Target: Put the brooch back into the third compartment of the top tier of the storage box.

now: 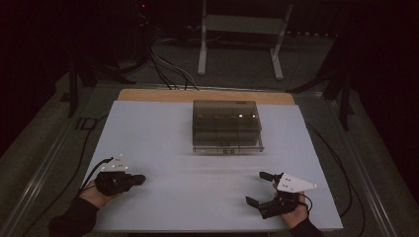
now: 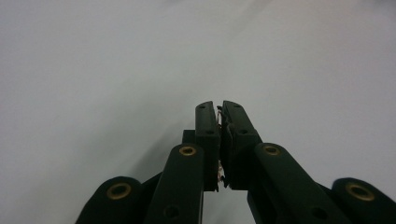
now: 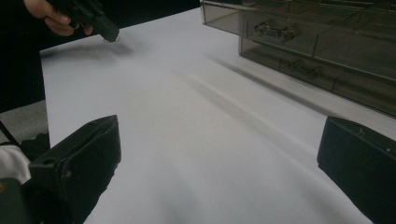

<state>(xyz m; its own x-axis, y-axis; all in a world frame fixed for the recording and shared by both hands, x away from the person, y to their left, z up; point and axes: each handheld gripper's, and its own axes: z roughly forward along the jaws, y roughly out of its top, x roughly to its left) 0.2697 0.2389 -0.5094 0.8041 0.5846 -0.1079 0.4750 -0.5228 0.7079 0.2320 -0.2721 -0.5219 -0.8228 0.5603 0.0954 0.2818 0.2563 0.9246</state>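
A smoky see-through box of small drawers (image 1: 226, 126) stands at the middle back of the white tabletop (image 1: 158, 138); the right gripper view shows its drawer fronts with clear handles (image 3: 327, 42). My left gripper (image 1: 142, 178) lies low at the front left, jaws together (image 2: 220, 109) on a small thin item (image 2: 219, 114) that barely shows between the pads. From the right gripper view its tip (image 3: 108, 33) rests close to the table. My right gripper (image 1: 255, 187) sits at the front right, wide open (image 3: 219, 154), with nothing between its jaws, pointing across the table.
A wooden strip (image 1: 148, 95) runs along the table's back edge. Beyond it on the floor stand a white metal frame (image 1: 242, 29) and several cables (image 1: 168, 69). Bare tabletop lies between the two grippers and in front of the box.
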